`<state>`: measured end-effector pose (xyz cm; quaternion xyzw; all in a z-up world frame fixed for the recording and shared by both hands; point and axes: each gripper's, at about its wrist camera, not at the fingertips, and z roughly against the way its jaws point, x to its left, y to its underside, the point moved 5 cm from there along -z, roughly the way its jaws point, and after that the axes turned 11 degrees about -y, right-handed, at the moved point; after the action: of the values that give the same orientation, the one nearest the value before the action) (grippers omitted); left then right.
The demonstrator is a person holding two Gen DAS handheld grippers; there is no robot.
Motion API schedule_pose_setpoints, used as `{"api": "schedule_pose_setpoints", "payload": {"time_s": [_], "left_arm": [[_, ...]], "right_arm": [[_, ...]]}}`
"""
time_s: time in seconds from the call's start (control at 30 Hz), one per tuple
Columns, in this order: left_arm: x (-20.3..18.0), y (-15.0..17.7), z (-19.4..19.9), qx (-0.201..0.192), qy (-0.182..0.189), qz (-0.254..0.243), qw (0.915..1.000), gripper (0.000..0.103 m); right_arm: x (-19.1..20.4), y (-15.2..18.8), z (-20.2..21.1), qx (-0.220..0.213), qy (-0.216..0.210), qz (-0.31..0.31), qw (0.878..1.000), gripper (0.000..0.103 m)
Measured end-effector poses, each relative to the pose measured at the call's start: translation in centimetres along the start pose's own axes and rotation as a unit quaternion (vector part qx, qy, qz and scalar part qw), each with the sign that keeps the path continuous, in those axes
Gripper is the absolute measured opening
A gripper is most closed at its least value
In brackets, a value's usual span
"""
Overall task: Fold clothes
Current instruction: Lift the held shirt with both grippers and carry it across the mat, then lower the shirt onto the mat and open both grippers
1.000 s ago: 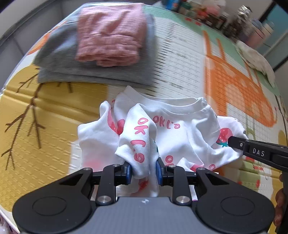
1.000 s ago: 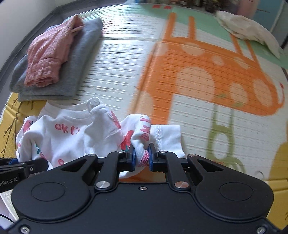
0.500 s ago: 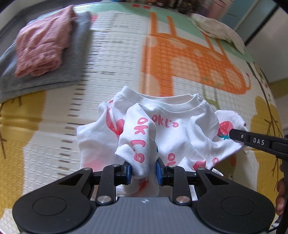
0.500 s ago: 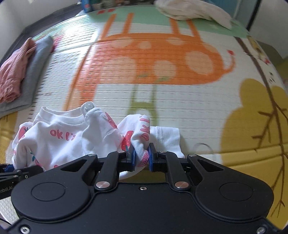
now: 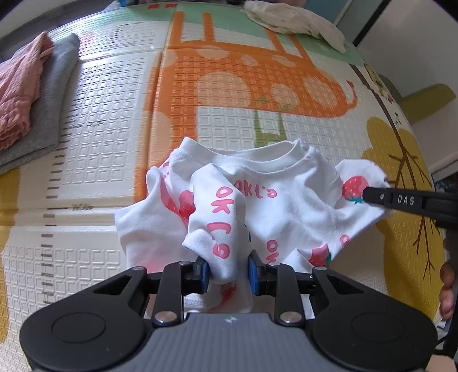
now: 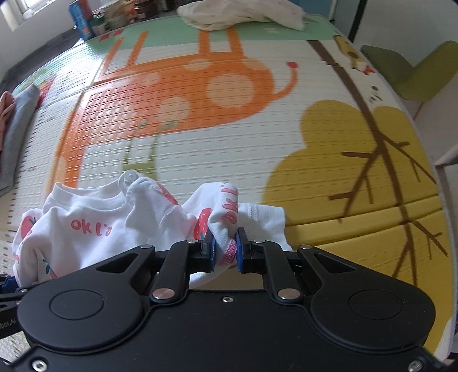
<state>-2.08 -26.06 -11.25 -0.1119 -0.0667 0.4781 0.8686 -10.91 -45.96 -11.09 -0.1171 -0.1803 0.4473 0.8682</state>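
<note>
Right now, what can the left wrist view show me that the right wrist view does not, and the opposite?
Only the left wrist view shows the pink folded garment clearly, lying on the grey folded garment, and the right gripper's finger marked DAS from the side. Only the right wrist view shows the green chair and the blue box beyond the mat. Both show the white strawberry shirt pinched by the left gripper and the right gripper, the play mat, and the white cloth at its far edge.

Light: bright, even daylight; window [image 6: 17, 11] far left
Shadows: soft, faint
Blur: right wrist view streaks the mat [image 6: 229, 120]; left wrist view sharper
Distortion: strong fisheye bend at edges
</note>
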Motion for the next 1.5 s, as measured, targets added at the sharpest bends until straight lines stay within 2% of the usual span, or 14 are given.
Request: {"api": "schedule_pose_setpoints", "payload": {"time_s": [0.2, 0.3, 0.43, 0.5, 0.67, 0.73, 0.83, 0.93, 1.0, 1.13, 1.2, 1.33, 1.5], "left_arm": [[-0.8, 0.0, -0.2, -0.001, -0.004, -0.020, 0.9998, 0.041], [-0.8, -0.3, 0.1, -0.009, -0.012, -0.026, 0.9995, 0.043], [0.1, -0.8, 0.6, -0.019, -0.013, -0.025, 0.9994, 0.046], [0.7, -1.4, 0.8, -0.026, -0.020, -0.020, 0.9993, 0.051], [2.0, -2.5, 0.9, -0.034, -0.037, -0.021, 0.9985, 0.056], [2.4, -2.8, 0.7, -0.034, -0.044, -0.024, 0.9982, 0.057], [3.1, -3.1, 0.5, -0.032, -0.047, -0.024, 0.9981, 0.058], [3.7, -3.3, 0.3, -0.032, -0.044, -0.027, 0.9982, 0.060], [3.9, -3.4, 0.5, -0.033, -0.039, -0.028, 0.9983, 0.061], [4.5, -3.5, 0.9, -0.038, -0.025, -0.030, 0.9985, 0.061], [4.9, -3.5, 1.5, -0.047, -0.020, -0.031, 0.9982, 0.065], [6.1, -3.8, 2.0, -0.061, -0.035, -0.031, 0.9970, 0.070], [8.0, -3.6, 0.7, -0.048, -0.053, -0.025, 0.9971, 0.070]], "right_arm": [[-2.1, -0.3, 0.2, -0.005, 0.011, -0.009, 1.000, 0.012], [-2.8, -0.4, 0.3, -0.007, 0.018, -0.013, 1.000, 0.012], [-3.7, -0.7, 0.2, -0.010, 0.024, -0.016, 1.000, 0.012], [-4.0, -0.8, 0.3, -0.011, 0.027, -0.017, 0.999, 0.012], [-4.7, -1.2, 0.0, -0.009, 0.026, -0.023, 0.999, 0.012], [-4.7, -1.2, 0.2, -0.016, 0.027, -0.022, 0.999, 0.015], [-4.6, -1.4, 0.7, -0.023, 0.033, -0.022, 0.999, 0.028], [-4.2, -1.5, 1.7, -0.036, 0.038, -0.012, 0.999, 0.030], [-3.9, -1.6, 2.4, -0.039, 0.036, -0.009, 0.999, 0.034], [-2.8, -0.8, 3.5, -0.036, 0.014, 0.002, 0.999, 0.035], [-2.1, -0.1, 4.0, -0.031, 0.003, 0.010, 0.999, 0.035], [-0.4, 2.0, 4.5, -0.020, -0.017, 0.023, 0.999, 0.035], [1.5, 4.9, 4.6, -0.004, -0.037, 0.036, 0.999, 0.036]]}}
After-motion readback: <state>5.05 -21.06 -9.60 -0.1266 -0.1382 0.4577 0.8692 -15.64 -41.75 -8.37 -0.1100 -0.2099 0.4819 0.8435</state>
